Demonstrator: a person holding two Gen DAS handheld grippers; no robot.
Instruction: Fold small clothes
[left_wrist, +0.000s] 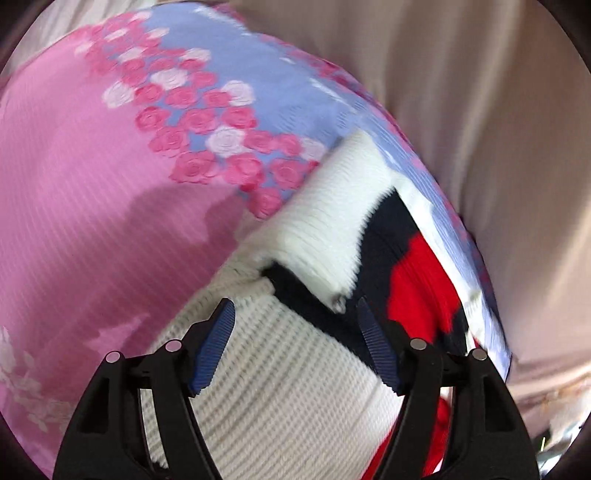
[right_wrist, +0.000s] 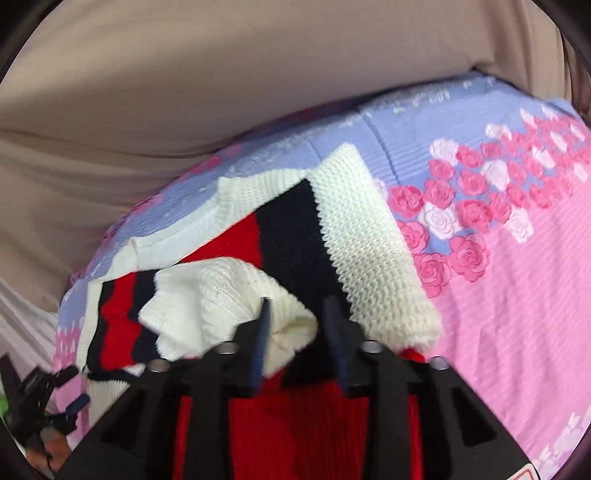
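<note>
The bed (right_wrist: 517, 295) is covered with a ribbed spread: pink field, lilac-blue band, and a border of pink and white roses (left_wrist: 207, 122). One knitted sweater (right_wrist: 362, 236) in cream, navy and red blocks lies directly on the spread, partly folded over itself, close to the lilac edge.
</note>
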